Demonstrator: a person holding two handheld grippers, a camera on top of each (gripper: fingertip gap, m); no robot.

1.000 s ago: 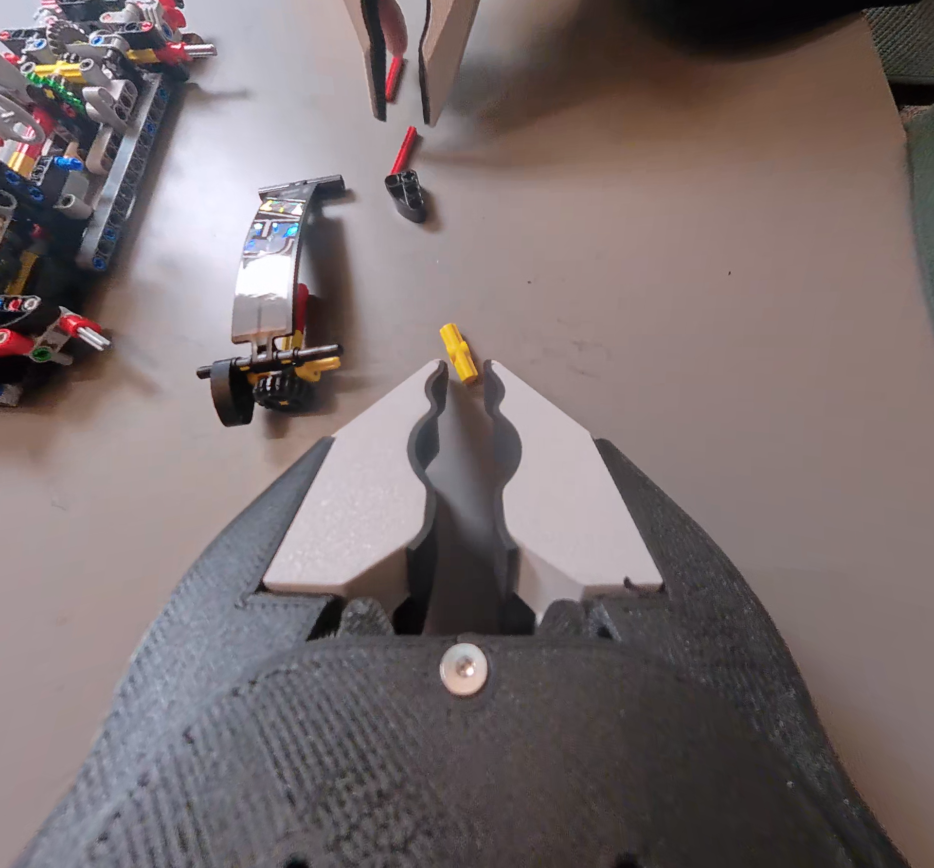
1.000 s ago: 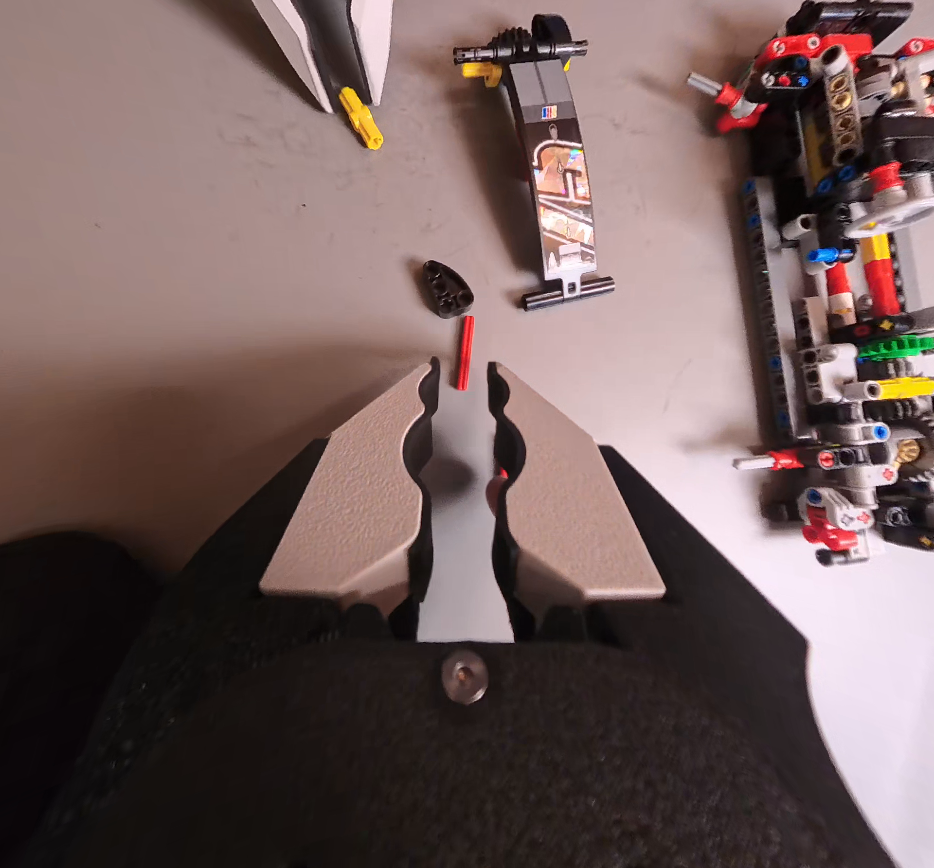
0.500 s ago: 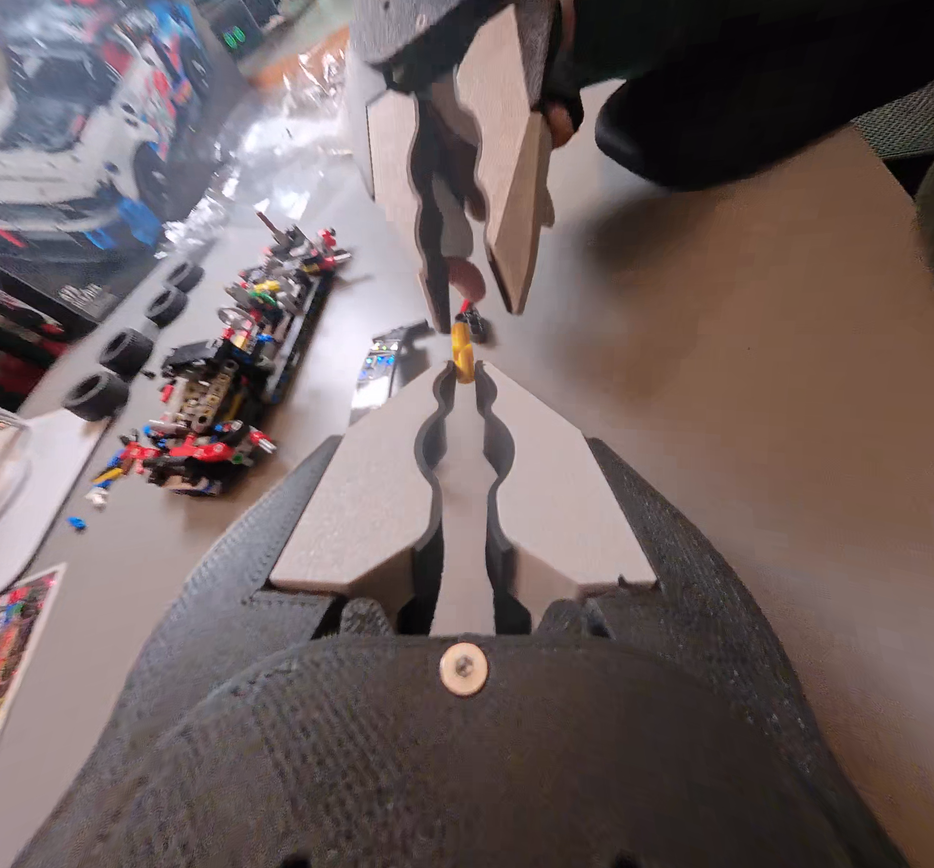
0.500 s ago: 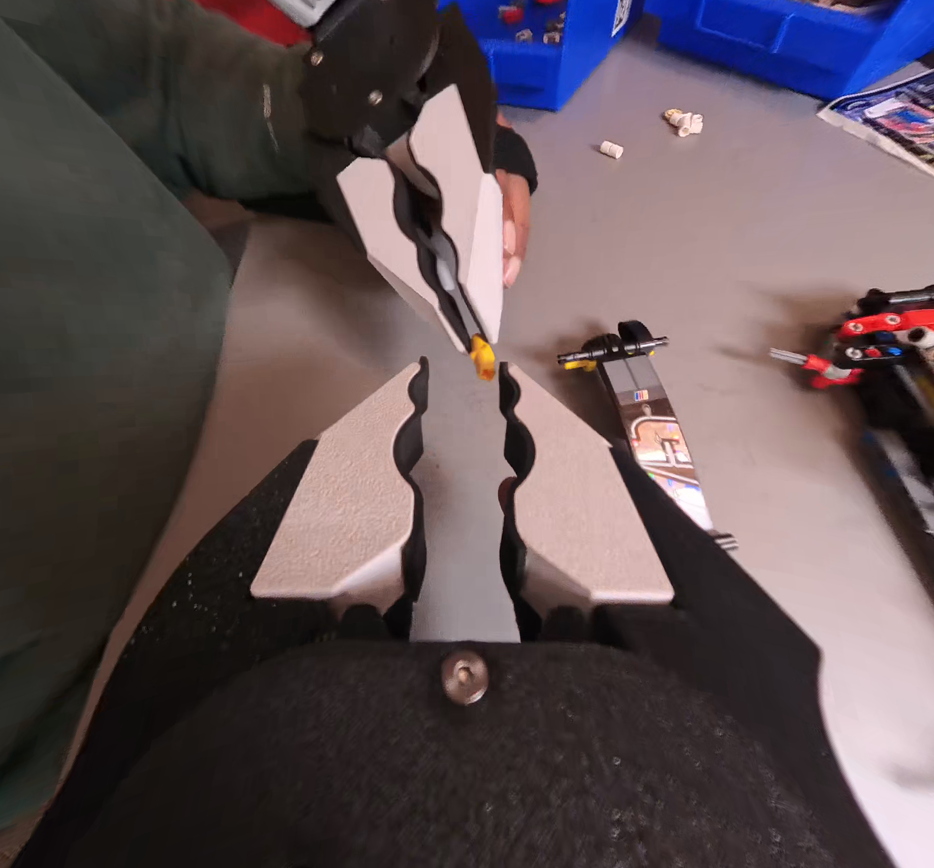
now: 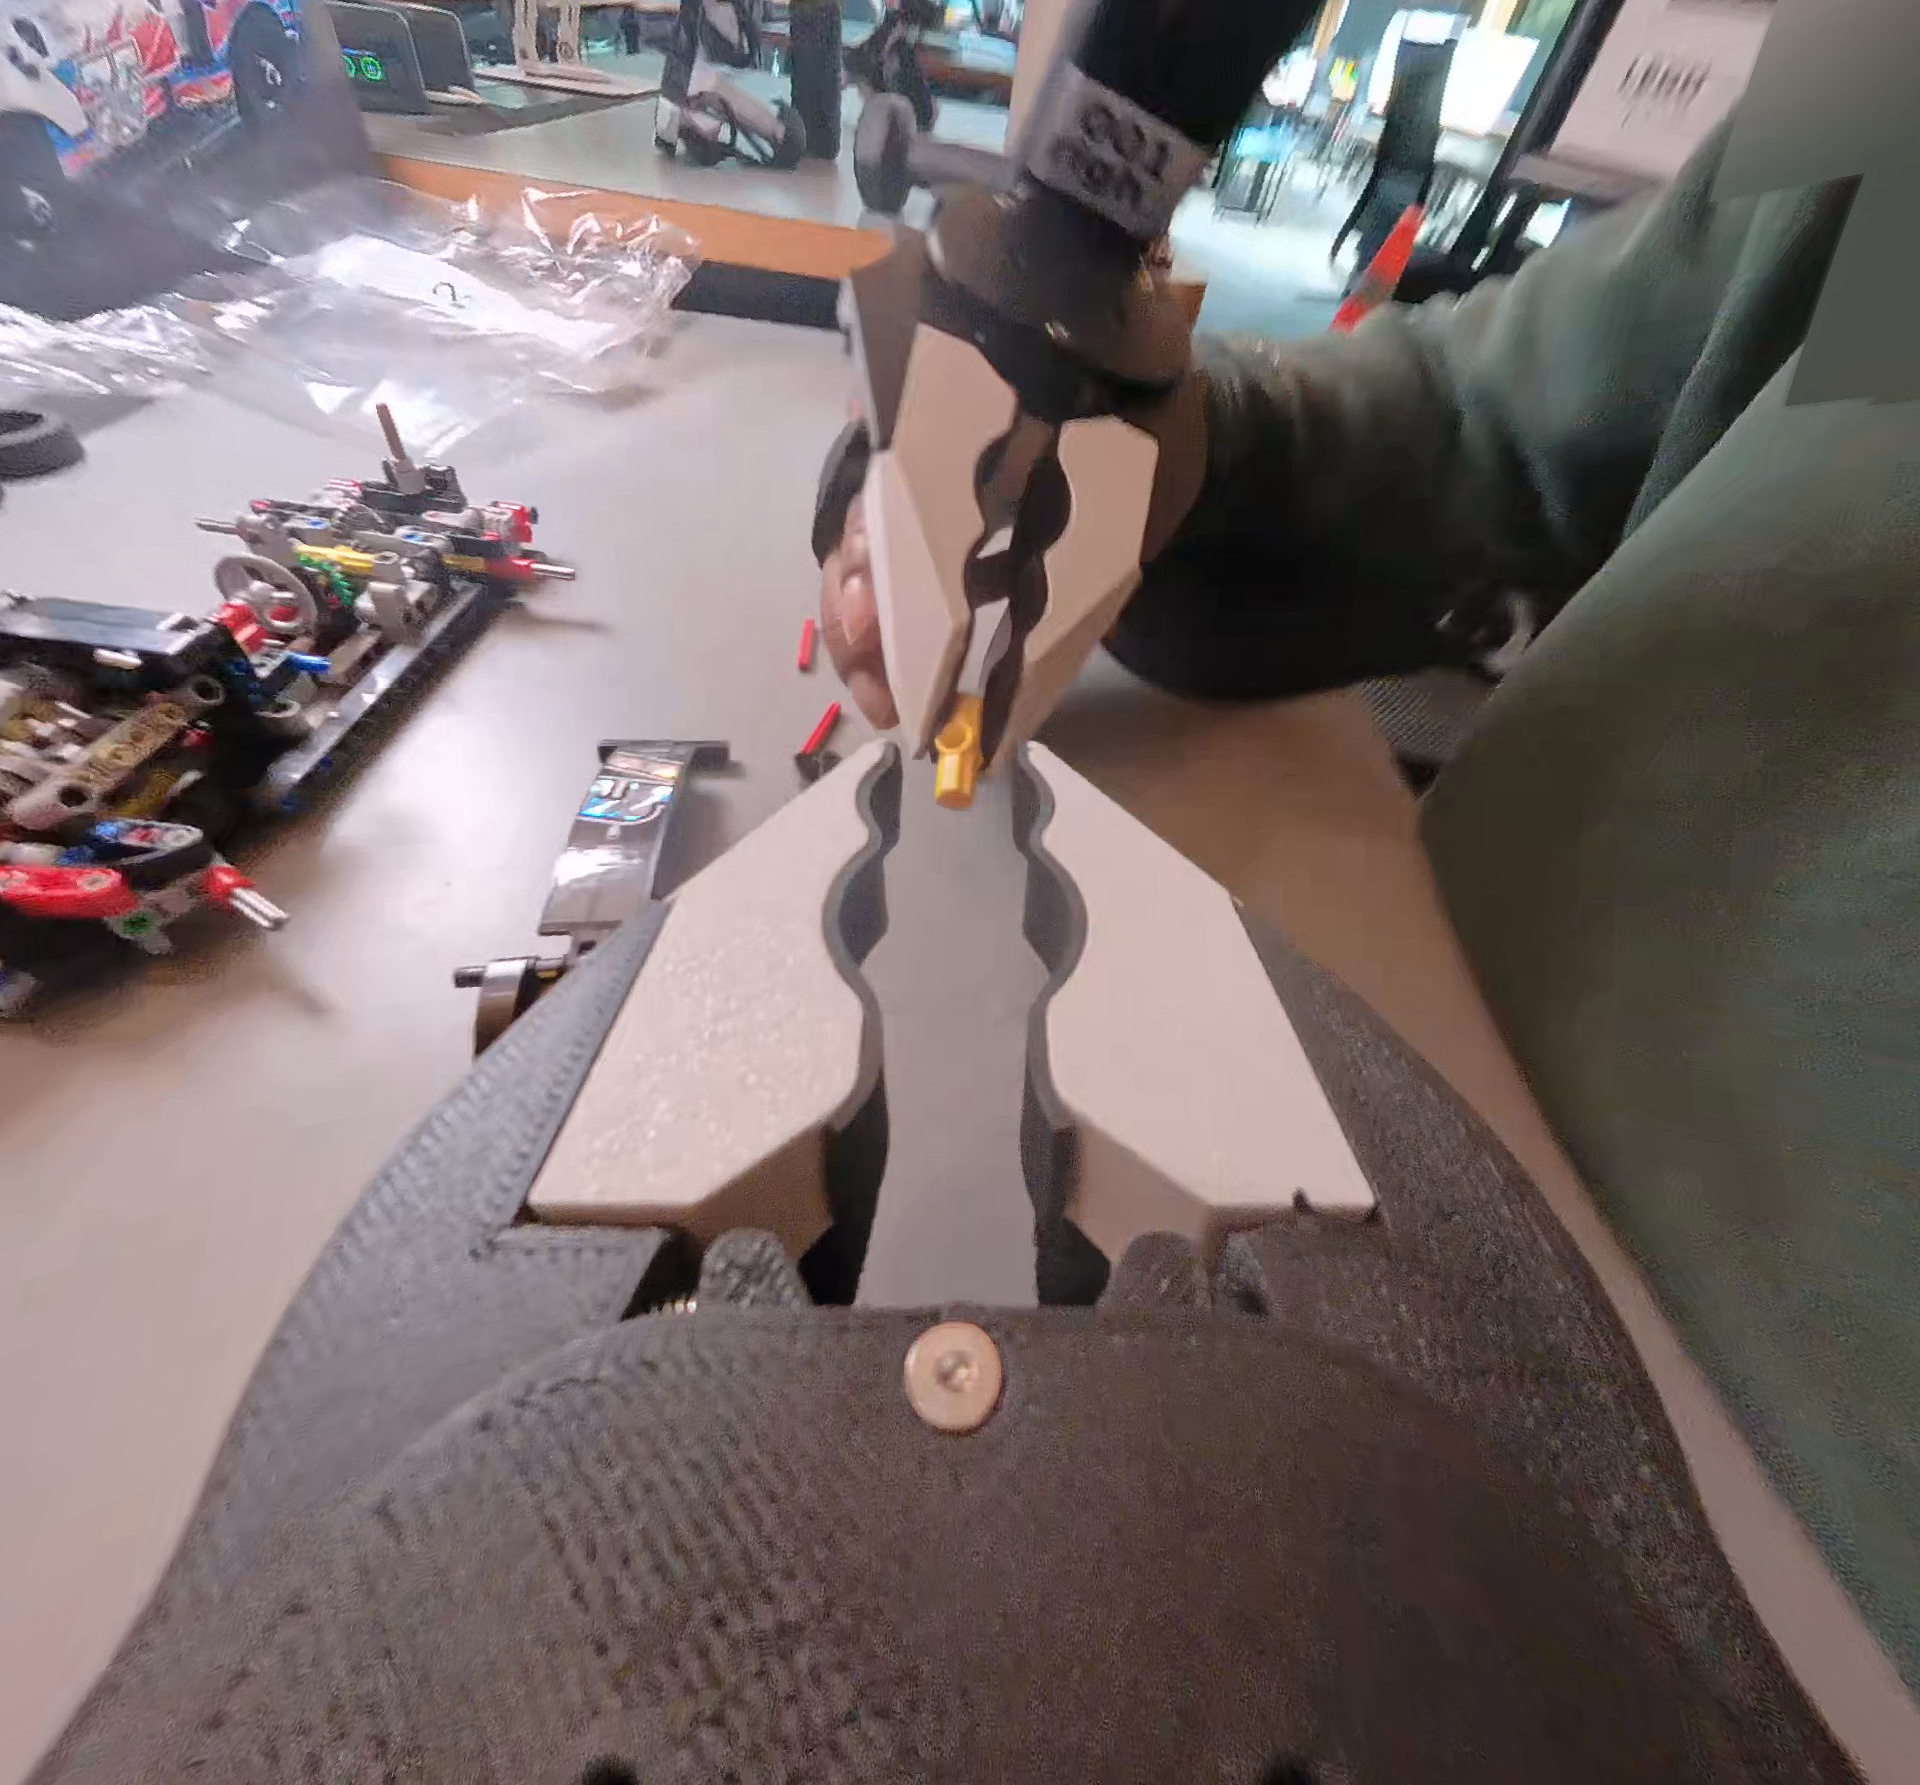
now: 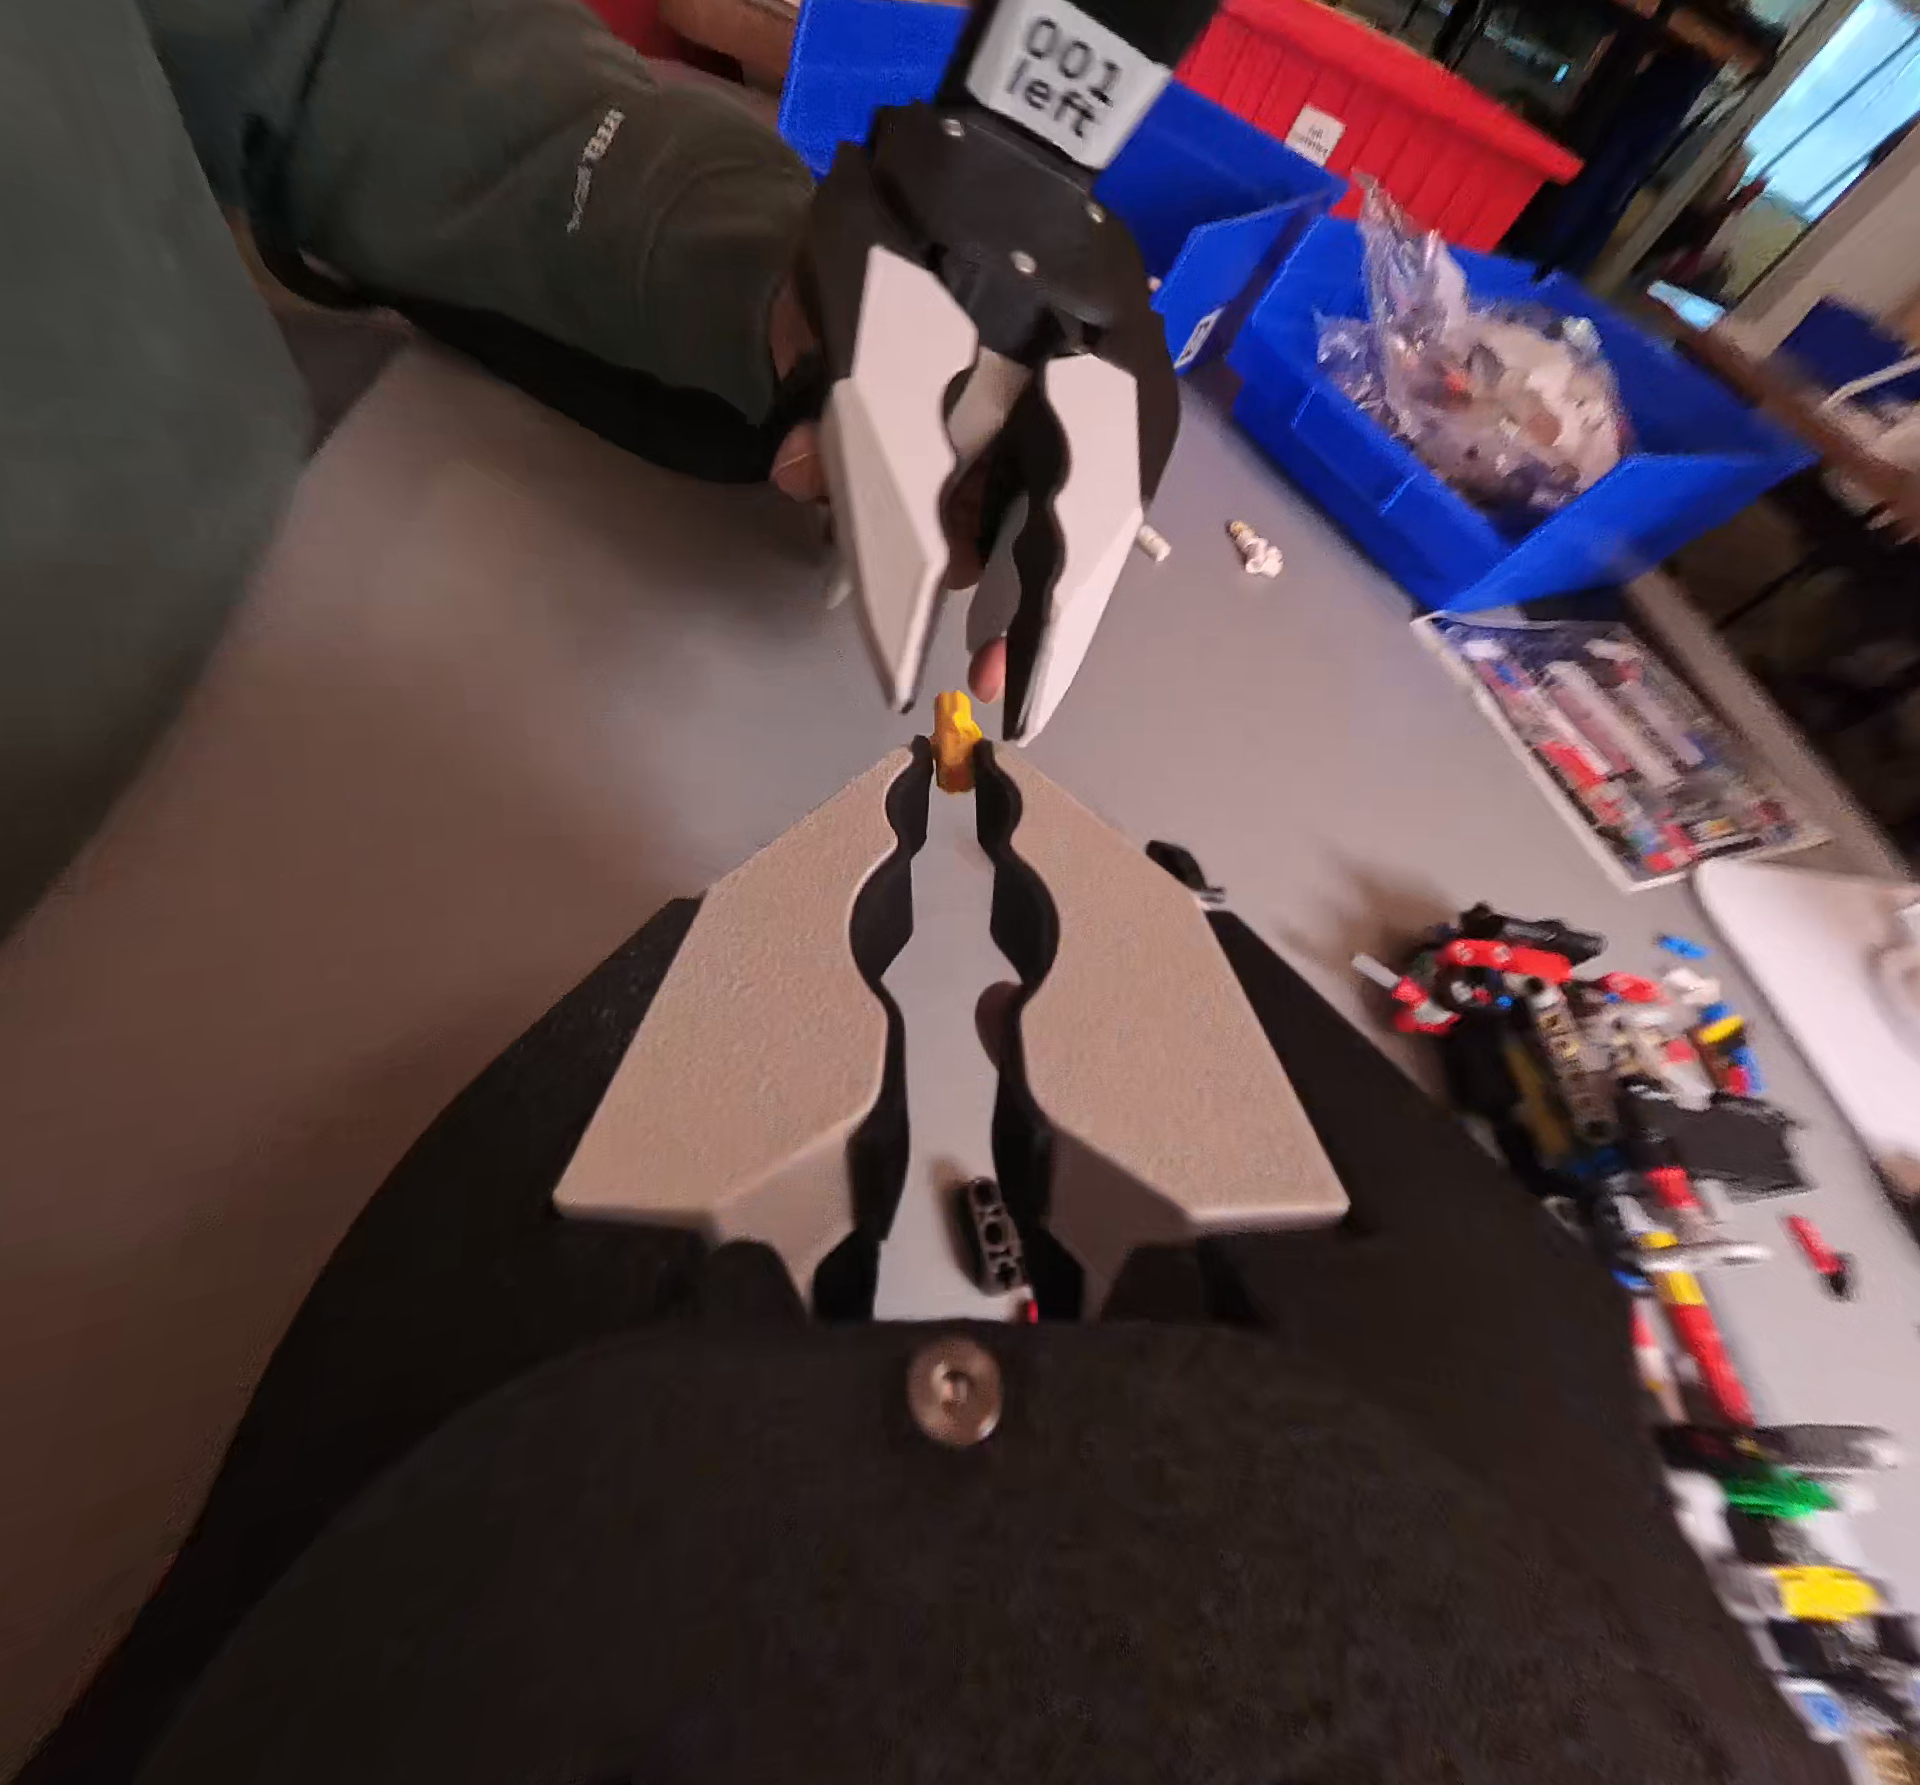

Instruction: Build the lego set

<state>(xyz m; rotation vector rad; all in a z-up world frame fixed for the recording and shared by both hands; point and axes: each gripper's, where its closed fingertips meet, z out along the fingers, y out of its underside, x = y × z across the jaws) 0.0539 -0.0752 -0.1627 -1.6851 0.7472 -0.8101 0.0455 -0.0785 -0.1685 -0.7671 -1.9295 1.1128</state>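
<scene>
The yellow pin (image 6: 954,746) is a small, stubby connector with a ridged collar. It looks light, rigid and slick, best pinched across its middle. The right gripper (image 6: 952,765) clamps it at the fingertips, lifted above the bench (image 6: 540,655). The left gripper (image 5: 954,761) stands spread apart around its free end, touching nothing.

The yellow pin (image 6: 954,754), pinched by the left gripper (image 5: 954,761) half a second ago, now sits clamped in the right gripper (image 6: 950,761) at frame centre; the left has let go.
</scene>
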